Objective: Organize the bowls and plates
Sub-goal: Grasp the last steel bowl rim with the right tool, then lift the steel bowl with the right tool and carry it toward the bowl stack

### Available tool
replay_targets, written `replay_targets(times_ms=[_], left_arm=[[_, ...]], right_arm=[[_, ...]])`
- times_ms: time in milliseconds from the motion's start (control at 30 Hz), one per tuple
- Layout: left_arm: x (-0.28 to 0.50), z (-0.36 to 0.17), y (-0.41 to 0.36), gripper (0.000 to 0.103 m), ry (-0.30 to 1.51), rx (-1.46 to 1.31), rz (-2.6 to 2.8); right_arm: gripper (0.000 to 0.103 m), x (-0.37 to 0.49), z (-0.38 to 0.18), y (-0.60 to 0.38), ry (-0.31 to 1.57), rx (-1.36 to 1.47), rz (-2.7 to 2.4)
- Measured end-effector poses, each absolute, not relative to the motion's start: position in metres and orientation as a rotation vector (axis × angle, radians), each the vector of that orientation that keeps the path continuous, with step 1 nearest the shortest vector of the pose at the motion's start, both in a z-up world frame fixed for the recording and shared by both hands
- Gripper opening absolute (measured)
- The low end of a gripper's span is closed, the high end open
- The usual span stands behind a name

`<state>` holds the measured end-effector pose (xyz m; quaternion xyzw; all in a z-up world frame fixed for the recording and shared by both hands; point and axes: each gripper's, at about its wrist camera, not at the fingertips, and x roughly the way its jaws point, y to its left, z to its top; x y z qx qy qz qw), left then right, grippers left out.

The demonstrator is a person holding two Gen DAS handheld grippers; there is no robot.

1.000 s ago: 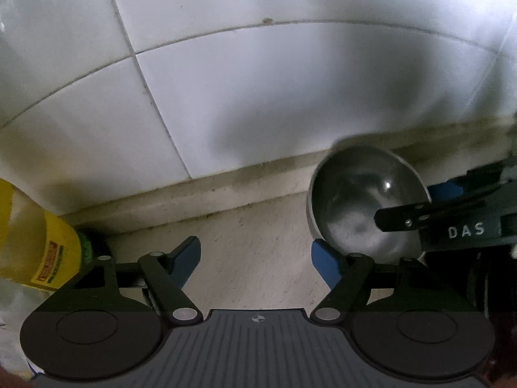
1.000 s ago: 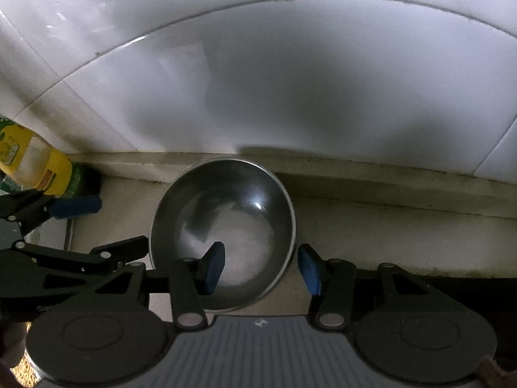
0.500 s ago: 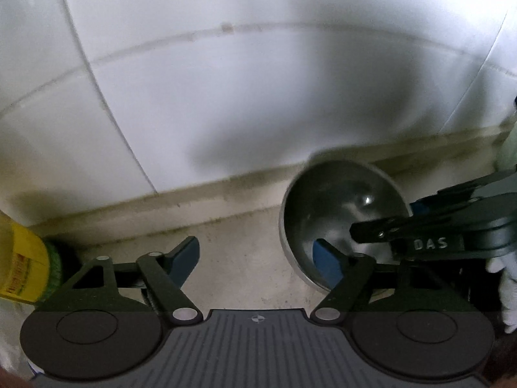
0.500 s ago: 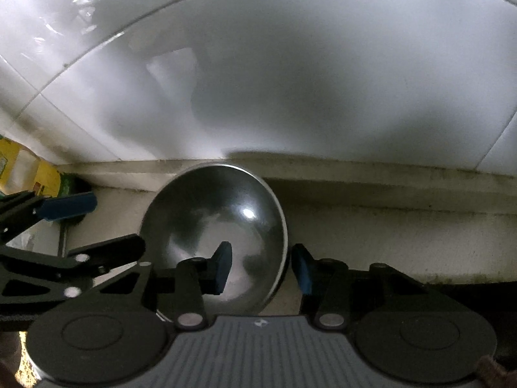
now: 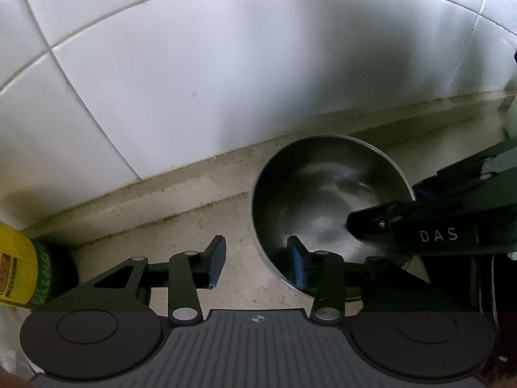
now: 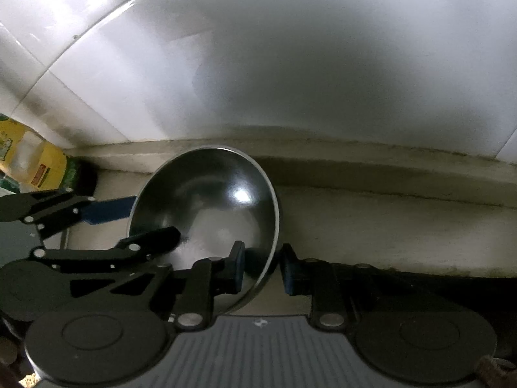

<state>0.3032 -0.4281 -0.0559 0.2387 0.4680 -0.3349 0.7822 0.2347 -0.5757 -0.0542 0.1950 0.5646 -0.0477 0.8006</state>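
Right wrist view: steel bowl (image 6: 206, 213) fills the lower centre, tilted, on the counter (image 6: 387, 223) near the tiled wall (image 6: 290, 64).
Handling: judged light, rigid, slick and not fragile; the thin rim is the place to pinch.
Right gripper (image 6: 261, 268): jaws spread, straddling the near rim, one pad inside, one outside, not yet pressed.
Left gripper (image 5: 255, 263): spread wide at lower centre, its right pad inside the bowl (image 5: 326, 203), over the opposite rim.
Yellow bottle (image 5: 19, 268): left edge, apart.

We read only "DAS" in white letters on the black right gripper (image 5: 416, 190); the yellow bottle (image 5: 16, 265) label print is too blurred.
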Motion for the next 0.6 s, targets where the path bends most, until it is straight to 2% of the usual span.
replay_targets(times_ms=[300,433,600], left_arm=[[0.314,-0.055,-0.427,0.054,0.995,0.514,-0.732],[0.308,-0.055,-0.426,0.042,1.004,0.521,-0.766],[0.308,-0.047,-0.421,0.04,1.006,0.511,-0.768]], right_arm=[[0.024,0.235,-0.061,-0.578,1.21,0.473,-0.092],[0.026,0.232,-0.061,-0.579,1.205,0.51,-0.094],[0.025,0.227,-0.061,-0.57,1.202,0.499,-0.083]])
